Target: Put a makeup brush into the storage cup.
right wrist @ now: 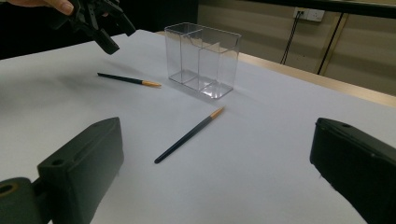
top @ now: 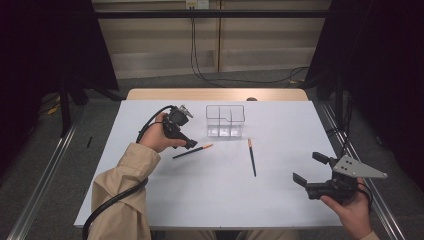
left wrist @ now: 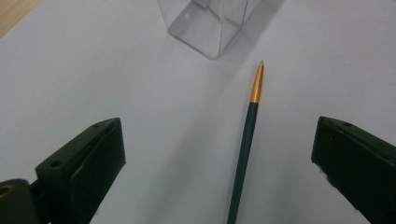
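Observation:
Two dark pencils with orange tips lie on the white table. The left pencil points toward a clear divided holder. My left gripper hovers open just above that pencil's left half, jaws either side of it and apart from it. The other pencil lies right of centre. My right gripper is open and empty at the front right, aimed at this pencil from some distance. The left gripper also appears far off in the right gripper view.
The white sheet covers a wooden table whose back edge shows behind the holder. Bare white surface lies between the two pencils and along the front. Black cables run over the floor beyond the table.

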Tool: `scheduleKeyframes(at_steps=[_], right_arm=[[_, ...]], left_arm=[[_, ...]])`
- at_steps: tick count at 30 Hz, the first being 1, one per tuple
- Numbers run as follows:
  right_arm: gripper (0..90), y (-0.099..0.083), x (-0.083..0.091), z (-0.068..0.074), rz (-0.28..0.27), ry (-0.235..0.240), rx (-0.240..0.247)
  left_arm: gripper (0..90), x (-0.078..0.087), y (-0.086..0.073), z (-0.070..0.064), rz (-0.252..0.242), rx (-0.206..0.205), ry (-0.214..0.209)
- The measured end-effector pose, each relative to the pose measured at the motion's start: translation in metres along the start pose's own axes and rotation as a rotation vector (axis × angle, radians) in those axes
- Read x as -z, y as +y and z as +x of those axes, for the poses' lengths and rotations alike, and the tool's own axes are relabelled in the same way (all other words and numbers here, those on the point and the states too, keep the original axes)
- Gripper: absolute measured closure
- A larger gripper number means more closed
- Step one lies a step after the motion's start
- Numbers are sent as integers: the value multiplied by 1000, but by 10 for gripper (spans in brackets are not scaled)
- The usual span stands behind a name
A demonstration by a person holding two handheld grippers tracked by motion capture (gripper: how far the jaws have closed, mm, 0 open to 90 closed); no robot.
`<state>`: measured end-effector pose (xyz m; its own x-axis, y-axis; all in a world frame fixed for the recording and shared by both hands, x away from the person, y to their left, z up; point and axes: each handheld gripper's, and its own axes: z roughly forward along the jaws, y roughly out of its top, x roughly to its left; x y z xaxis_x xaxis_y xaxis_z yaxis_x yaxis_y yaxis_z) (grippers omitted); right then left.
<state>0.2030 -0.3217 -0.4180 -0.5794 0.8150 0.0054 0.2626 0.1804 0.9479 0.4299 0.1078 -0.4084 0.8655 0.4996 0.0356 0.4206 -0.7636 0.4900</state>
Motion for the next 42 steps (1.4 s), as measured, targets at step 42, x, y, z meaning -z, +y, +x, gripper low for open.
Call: scheduleKeyframes(at_steps=[42], right_arm=[[20, 0, 3, -2, -10, -7, -11]], left_arm=[[372, -27, 9, -5, 385, -109, -128]])
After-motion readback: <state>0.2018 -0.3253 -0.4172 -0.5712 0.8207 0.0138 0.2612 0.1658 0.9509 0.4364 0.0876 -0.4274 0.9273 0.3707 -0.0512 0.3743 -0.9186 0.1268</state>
